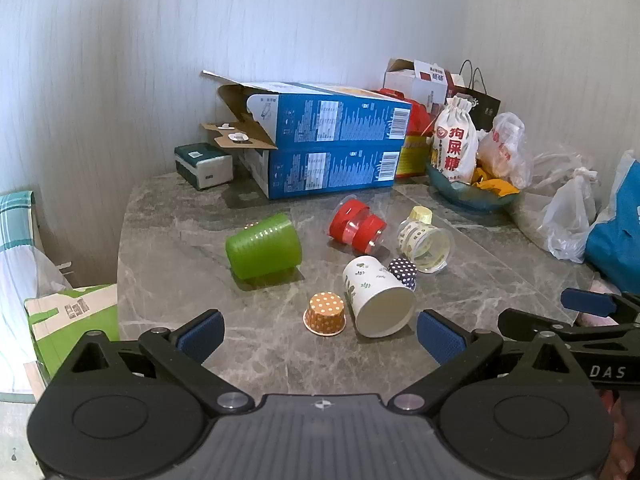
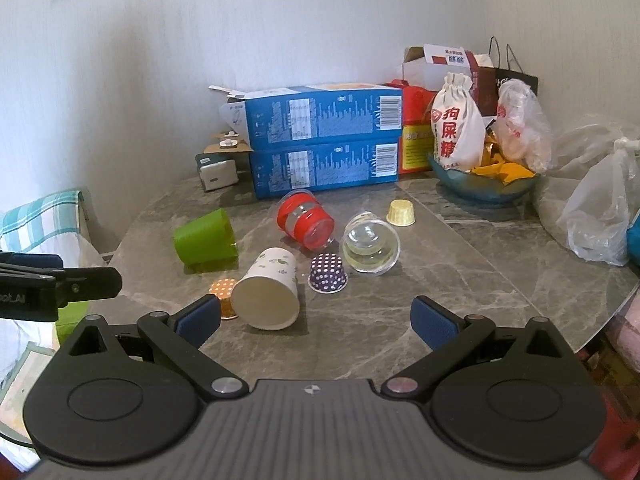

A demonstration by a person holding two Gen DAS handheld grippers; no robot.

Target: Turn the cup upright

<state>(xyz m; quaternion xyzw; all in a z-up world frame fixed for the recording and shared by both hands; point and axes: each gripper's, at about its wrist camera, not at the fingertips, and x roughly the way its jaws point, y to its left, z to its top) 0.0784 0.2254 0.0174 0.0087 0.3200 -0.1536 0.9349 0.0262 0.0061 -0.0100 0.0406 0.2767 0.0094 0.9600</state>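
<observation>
I am holding both hand-held grippers, left [image 1: 320, 336] and right [image 2: 316, 322], wide open and empty; the white paper cup [image 2: 270, 294] is lying sideways on the surface [image 2: 460, 272] just ahead, between the right one's fingers.

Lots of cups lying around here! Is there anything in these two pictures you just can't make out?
- Orange dotted cup: right wrist view, half hidden behind the white paper cup.
- Green cup: its opening faces away in both views, so the inside is unseen.
- Blue boxes: print too small to read.
- Blue bag: left wrist view, cut off by the edge.
</observation>
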